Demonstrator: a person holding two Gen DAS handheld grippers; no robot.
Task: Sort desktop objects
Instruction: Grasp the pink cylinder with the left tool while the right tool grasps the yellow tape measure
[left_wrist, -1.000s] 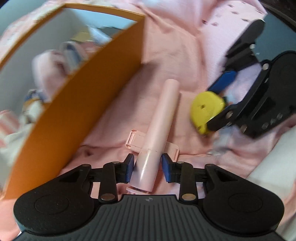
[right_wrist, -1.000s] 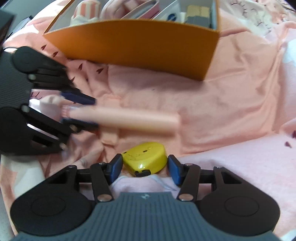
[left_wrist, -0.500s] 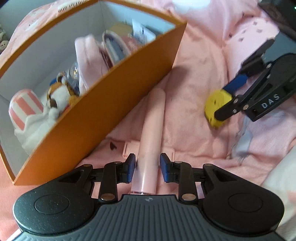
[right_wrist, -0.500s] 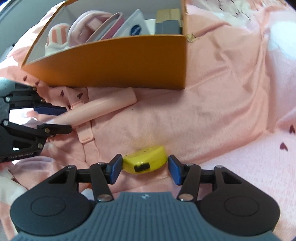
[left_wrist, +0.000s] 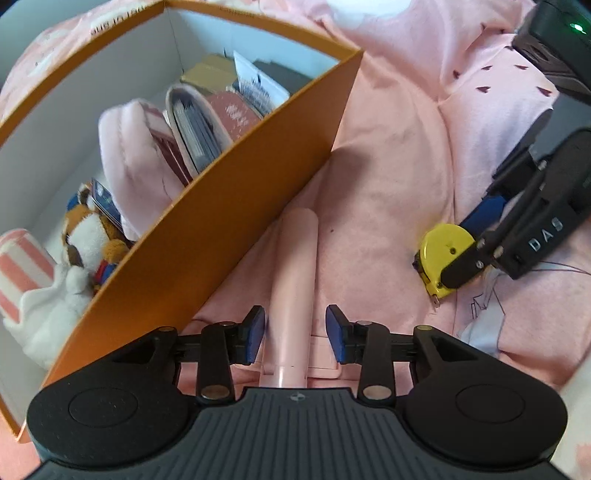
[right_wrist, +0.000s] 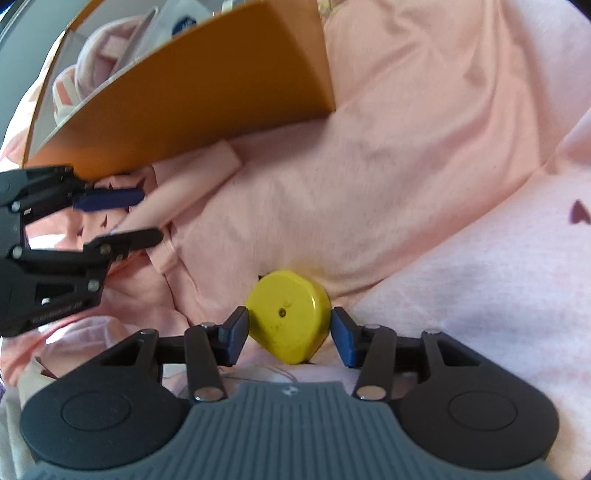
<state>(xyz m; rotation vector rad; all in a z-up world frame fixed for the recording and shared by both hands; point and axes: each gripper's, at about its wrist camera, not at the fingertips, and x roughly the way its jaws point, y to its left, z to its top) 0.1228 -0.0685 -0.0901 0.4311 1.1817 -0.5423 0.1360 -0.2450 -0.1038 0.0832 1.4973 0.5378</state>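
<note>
A pink tube with a clamp base (left_wrist: 293, 284) lies on the pink cloth beside the orange box (left_wrist: 236, 206). My left gripper (left_wrist: 295, 330) is open, its blue pads (left_wrist: 255, 332) apart on either side of the tube with small gaps. The tube also shows in the right wrist view (right_wrist: 184, 188). My right gripper (right_wrist: 290, 328) is shut on a yellow tape measure (right_wrist: 288, 315), which stands on edge between the pads; it also shows in the left wrist view (left_wrist: 445, 258).
The orange box (right_wrist: 192, 92) holds a plush toy (left_wrist: 88, 240), a striped cup (left_wrist: 22, 269), pink pouches (left_wrist: 136, 170) and cards. Rumpled pink cloth (right_wrist: 424, 166) covers the surface. A dark device (left_wrist: 557, 48) sits at the far right.
My left gripper has let go of the pink tube, and its pads have spread. My right gripper has closed on the tape measure, which has turned onto its edge.
</note>
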